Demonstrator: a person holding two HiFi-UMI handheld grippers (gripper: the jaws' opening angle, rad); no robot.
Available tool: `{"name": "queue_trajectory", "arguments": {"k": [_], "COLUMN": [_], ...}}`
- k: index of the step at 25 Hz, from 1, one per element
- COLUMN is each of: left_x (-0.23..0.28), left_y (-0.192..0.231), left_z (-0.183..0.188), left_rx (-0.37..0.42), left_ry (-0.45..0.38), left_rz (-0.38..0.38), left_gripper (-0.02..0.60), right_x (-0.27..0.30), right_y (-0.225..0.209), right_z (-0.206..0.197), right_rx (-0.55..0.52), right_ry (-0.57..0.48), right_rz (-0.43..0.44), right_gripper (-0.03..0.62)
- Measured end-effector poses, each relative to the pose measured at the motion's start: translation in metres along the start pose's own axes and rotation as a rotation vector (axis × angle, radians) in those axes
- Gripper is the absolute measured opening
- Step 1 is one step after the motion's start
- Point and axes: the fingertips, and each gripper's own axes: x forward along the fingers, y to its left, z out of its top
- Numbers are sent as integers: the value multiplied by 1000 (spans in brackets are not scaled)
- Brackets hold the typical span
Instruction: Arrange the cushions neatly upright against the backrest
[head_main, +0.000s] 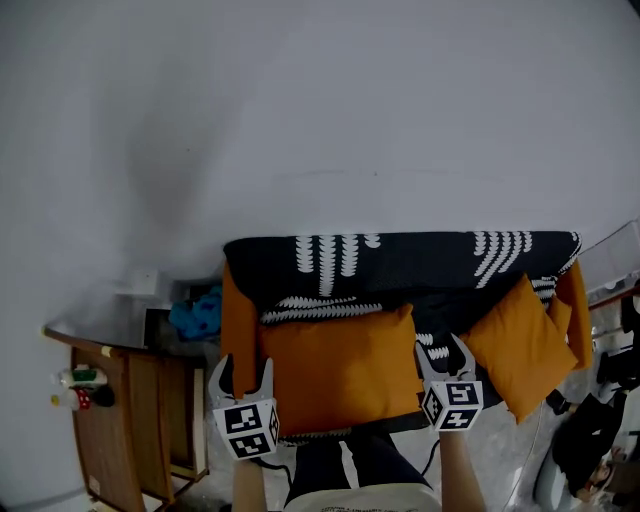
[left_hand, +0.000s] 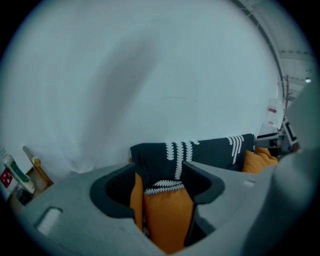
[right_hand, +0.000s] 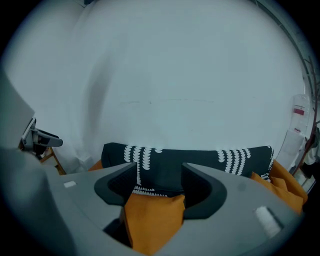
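A sofa with orange arms, its backrest (head_main: 400, 262) draped in a dark throw with white leaf stripes, stands against the wall. A large orange cushion (head_main: 340, 365) stands upright at the seat's front. My left gripper (head_main: 243, 365) holds its left edge and my right gripper (head_main: 441, 346) its right corner. In the left gripper view the cushion (left_hand: 167, 215) fills the gap between the jaws, and in the right gripper view its corner (right_hand: 152, 217) sits pinched between them. A second orange cushion (head_main: 520, 345) leans tilted at the sofa's right end.
A wooden side table (head_main: 110, 400) with small bottles (head_main: 78, 388) stands left of the sofa, and a blue cloth (head_main: 200, 315) lies behind it. Dark clutter (head_main: 590, 440) sits on the floor at the right. The person's legs (head_main: 350, 470) are close to the sofa's front.
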Motion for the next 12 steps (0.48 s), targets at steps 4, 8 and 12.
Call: {"name": "queue_trajectory", "arguments": {"k": [4,8,12], "left_x": [15,43,71], "left_y": [2,-5,-7], "left_z": [-28,-48,-70], "left_rx": [-46,-58,-45], "left_ry": [75,146,215], "left_rz": [16,20,19], "left_gripper": [297,296,296], "right_x": [20,48,79], "right_y": [-10,-21,-30], "right_z": [-23,-45,-75], "right_rx": [-4,-8,-25], "right_ry": [81,158,245], "right_rz": [7,28,45], "right_gripper": [279,279,279]}}
